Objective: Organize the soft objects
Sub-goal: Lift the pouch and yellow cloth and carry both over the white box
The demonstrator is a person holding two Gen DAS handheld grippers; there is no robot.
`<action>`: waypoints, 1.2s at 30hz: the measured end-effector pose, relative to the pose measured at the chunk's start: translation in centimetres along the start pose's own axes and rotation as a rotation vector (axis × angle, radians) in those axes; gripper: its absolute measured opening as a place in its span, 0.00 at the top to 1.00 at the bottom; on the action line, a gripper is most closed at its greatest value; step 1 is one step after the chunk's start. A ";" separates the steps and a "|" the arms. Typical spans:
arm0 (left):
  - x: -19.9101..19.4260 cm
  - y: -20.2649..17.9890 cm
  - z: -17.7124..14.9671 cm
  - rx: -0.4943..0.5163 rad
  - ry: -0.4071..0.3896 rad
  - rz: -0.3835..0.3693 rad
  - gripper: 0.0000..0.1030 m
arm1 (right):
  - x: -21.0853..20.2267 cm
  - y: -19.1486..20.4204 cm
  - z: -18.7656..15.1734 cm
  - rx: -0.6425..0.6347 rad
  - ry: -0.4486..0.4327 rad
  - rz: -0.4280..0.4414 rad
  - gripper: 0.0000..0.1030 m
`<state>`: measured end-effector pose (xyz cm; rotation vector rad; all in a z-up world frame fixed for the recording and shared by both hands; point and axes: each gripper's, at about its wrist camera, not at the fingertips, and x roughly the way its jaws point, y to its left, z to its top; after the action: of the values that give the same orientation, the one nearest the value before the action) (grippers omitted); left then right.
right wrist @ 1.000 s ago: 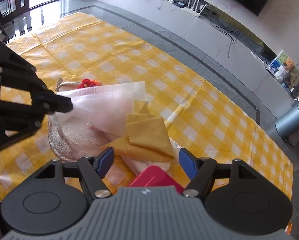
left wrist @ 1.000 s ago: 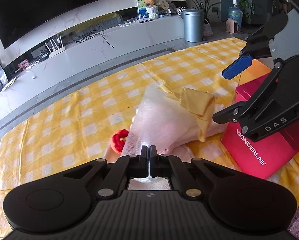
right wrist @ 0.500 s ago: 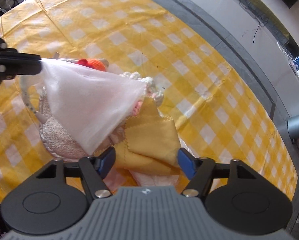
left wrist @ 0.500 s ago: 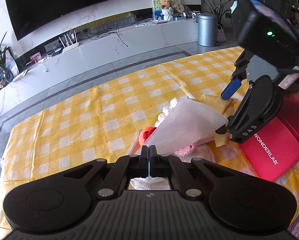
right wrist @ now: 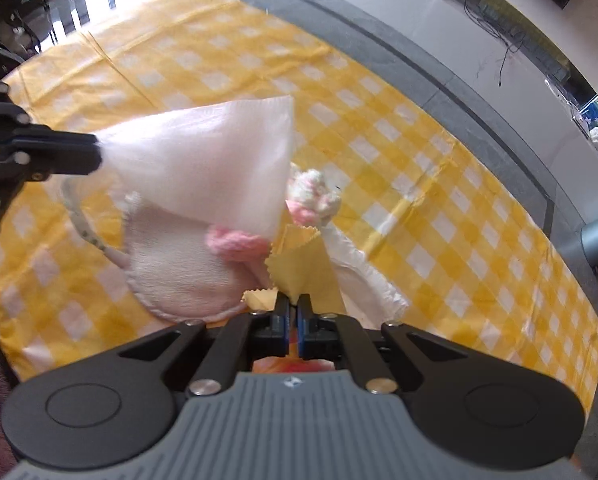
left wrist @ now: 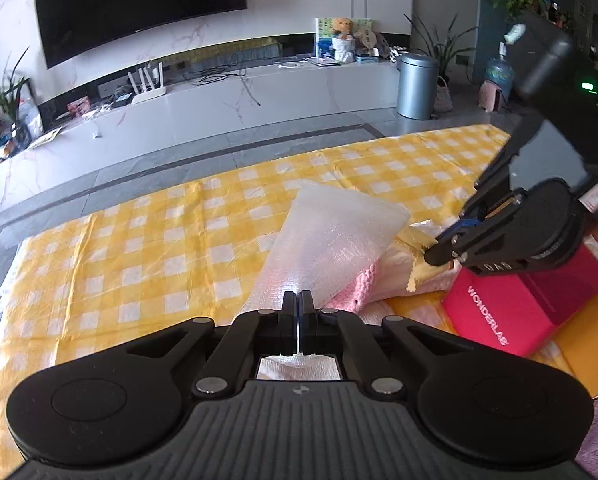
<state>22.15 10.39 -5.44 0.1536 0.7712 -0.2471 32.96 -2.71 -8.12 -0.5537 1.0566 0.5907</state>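
Observation:
My left gripper [left wrist: 298, 300] is shut on a corner of a thin white foam sheet [left wrist: 331, 240], which hangs lifted above the pile; the same sheet [right wrist: 215, 164] spreads out from the left gripper [right wrist: 95, 152] in the right wrist view. My right gripper [right wrist: 293, 308] is shut on a yellow cloth with zigzag edges [right wrist: 303, 268]; the left wrist view shows that gripper [left wrist: 431, 254] pinching the yellow cloth [left wrist: 417, 272]. Beneath lie a pale pink round pad [right wrist: 179, 268], a pink knitted piece [right wrist: 235, 242], a white-and-pink crocheted piece [right wrist: 311, 196] and a white sheet [right wrist: 363, 276].
A yellow checked tablecloth [left wrist: 159, 252] covers the table. A red box marked WONDERLAB [left wrist: 511, 308] stands at the right, beside the pile. Beyond the table's far edge are grey floor, a white TV bench [left wrist: 219, 104] and a metal bin [left wrist: 417, 84].
My right gripper closed from open onto the yellow cloth. My left gripper rose with the foam sheet, baring more of the pile beneath.

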 end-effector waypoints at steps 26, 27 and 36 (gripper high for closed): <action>-8.8 -3.5 -11.7 -0.334 0.082 -0.019 1.00 | -11.4 13.0 -18.9 0.487 -0.382 0.086 1.00; -9.1 -3.9 -11.8 -0.330 0.078 -0.020 1.00 | -11.6 13.1 -19.4 0.491 -0.389 0.077 1.00; -12.2 -7.8 -9.9 -0.255 -0.004 -0.024 1.00 | -14.4 11.9 -22.7 0.549 -0.491 0.014 1.00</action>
<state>4.98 7.09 -4.22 -0.0974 0.7939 -0.1694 5.20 -12.00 -5.45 0.0832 0.7071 0.3925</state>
